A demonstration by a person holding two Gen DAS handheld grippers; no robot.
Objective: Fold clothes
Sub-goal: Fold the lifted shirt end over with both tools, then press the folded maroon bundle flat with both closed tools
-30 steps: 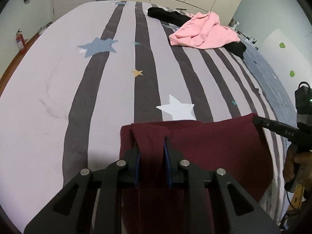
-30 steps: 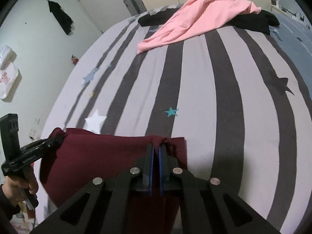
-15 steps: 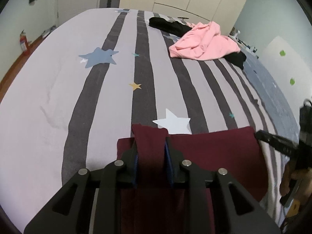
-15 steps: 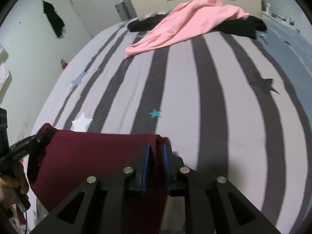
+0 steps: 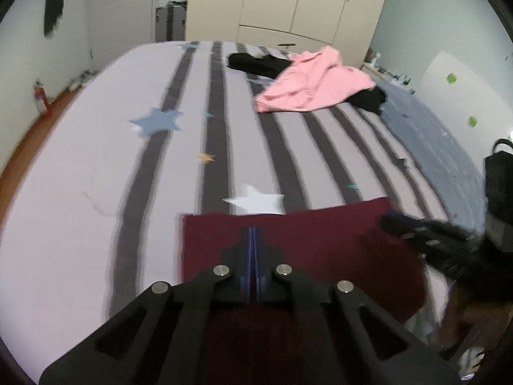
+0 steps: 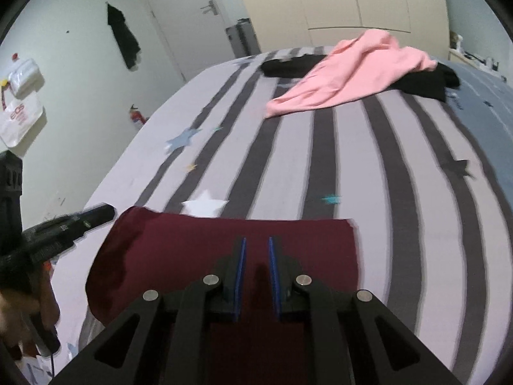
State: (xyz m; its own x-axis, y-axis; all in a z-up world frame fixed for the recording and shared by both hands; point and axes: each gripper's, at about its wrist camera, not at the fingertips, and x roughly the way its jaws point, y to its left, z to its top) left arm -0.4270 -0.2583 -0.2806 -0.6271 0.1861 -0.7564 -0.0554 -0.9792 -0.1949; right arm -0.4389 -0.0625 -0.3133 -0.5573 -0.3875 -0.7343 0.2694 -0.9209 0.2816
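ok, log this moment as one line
task: fold clothes | maroon garment: flat on striped bed | left gripper: shut, empty | right gripper: open, empty

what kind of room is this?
A bedroom, most likely: a large bed with a striped, star-print cover, a wardrobe on the far wall, and clothes lying on the bed.
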